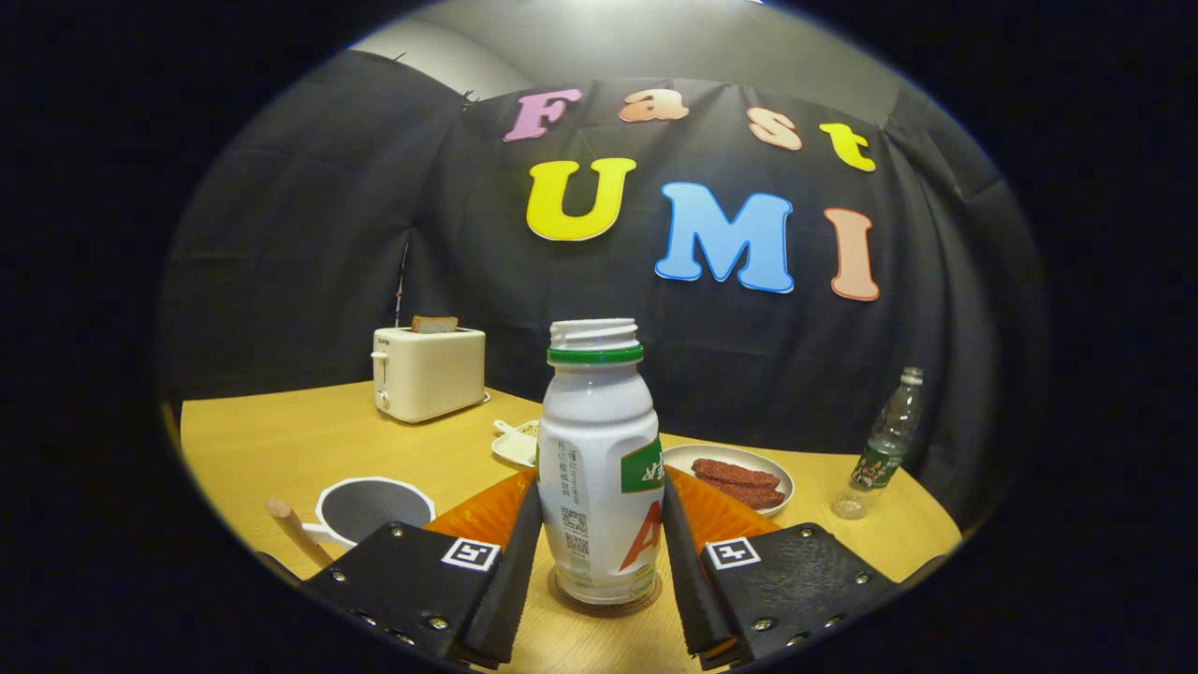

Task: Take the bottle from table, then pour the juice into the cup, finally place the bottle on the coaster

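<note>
Standing upright on the coaster [605,602], the uncapped bottle [599,468] sits between the jaws of the gripper [601,562], which flank it released, slightly apart; cup [372,510] left on the tabletop [281,440].

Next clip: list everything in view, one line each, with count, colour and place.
bottle: 1, white with green collar, uncapped, upright on the coaster, between the fingers
coaster: 1, brown, under the bottle
cup: 1, white, wooden handle, left of the fingers
toaster: 1, cream, bread in slot, far left
small dish: 1, white, behind the bottle
plate: 1, white, red food on it
water bottle: 1, clear, far right
table: 1, light wood
tongs: 1, fingers flanking the bottle; contact unclear
</note>
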Demonstrator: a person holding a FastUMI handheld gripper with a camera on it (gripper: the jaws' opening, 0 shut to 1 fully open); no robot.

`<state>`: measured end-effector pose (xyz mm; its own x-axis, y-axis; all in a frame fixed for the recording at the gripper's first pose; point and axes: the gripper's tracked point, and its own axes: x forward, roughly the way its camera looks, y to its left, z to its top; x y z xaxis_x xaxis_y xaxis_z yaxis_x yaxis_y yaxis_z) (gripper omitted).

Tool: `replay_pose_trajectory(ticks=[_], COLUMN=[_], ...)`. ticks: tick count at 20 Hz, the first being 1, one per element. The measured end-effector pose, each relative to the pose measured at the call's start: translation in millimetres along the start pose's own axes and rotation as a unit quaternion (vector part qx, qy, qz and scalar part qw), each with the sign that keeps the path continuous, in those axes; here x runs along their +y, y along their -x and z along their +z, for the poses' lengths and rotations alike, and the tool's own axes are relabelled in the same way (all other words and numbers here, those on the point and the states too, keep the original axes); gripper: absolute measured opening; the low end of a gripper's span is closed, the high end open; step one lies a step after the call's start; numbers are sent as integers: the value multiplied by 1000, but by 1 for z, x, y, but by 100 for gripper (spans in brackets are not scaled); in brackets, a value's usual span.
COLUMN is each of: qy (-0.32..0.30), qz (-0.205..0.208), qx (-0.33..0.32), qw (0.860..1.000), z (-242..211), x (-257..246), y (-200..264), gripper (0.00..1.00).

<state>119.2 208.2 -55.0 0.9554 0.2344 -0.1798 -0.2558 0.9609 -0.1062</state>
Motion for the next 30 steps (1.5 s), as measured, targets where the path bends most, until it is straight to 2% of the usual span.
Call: replay_pose_trajectory(ticks=[5,12,20,23,28,30], qy=[-64,-85,-81,-99,-115,-123], qz=[2,-4,-5,-4,-7,-7], qx=[15,-11,-32,-6,-38,-49], qw=[998,996,996,995,993,991], z=[-26,-29,-31,-46,-29,-20], x=[-12,-18,-18,-16,-21,-25], y=[-14,-14,-15,-19,-6,4], gripper=[66,66,66,75,94,96])
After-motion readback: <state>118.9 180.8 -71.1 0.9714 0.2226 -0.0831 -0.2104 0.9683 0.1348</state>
